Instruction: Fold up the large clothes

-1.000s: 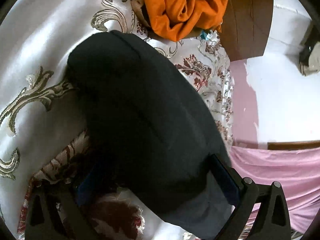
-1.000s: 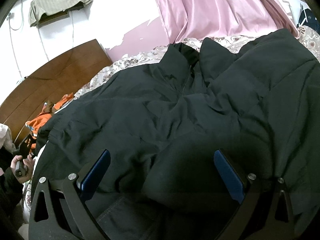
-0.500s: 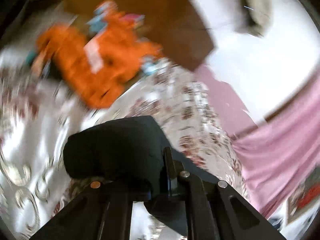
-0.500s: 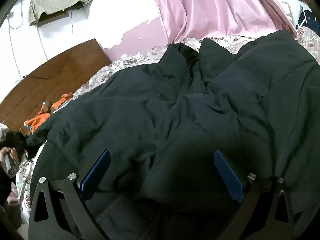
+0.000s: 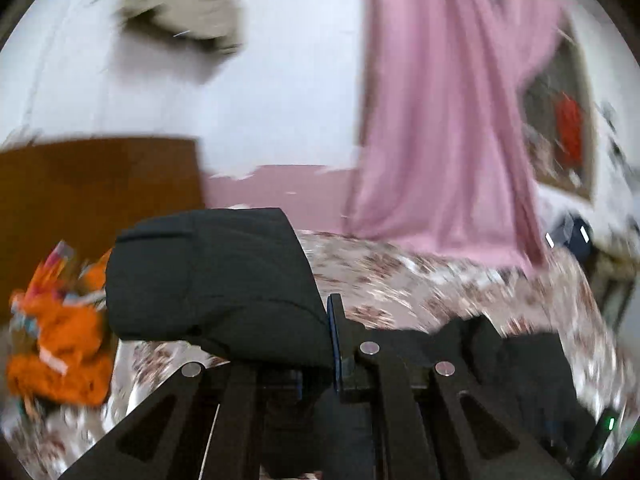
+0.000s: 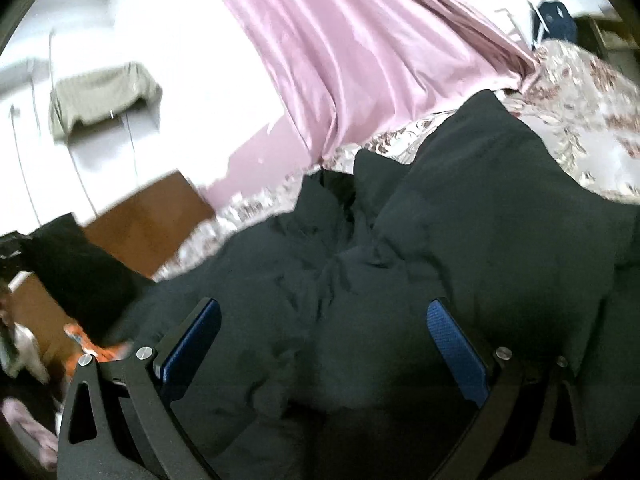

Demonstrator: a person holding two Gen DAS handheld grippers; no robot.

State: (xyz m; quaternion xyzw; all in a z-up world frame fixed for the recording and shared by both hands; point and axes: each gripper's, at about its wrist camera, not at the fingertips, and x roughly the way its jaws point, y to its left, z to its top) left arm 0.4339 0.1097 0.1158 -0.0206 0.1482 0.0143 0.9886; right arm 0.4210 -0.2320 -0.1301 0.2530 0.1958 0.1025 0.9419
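The left hand-held gripper is pinched tight on a sleeve of the black coat, holding it up over the bed. The right hand-held gripper is wide open over the coat, holding nothing. An orange cloth lies at 9 o'clock.

A large black padded jacket lies spread across a bed with a floral cover, filling most of the view. The right claw hovers just over it, its two blue-padded fingers set wide apart with only rumpled jacket fabric below them. One black sleeve is lifted at the far left. Behind hang a pink curtain, a white wall and a brown wooden headboard.
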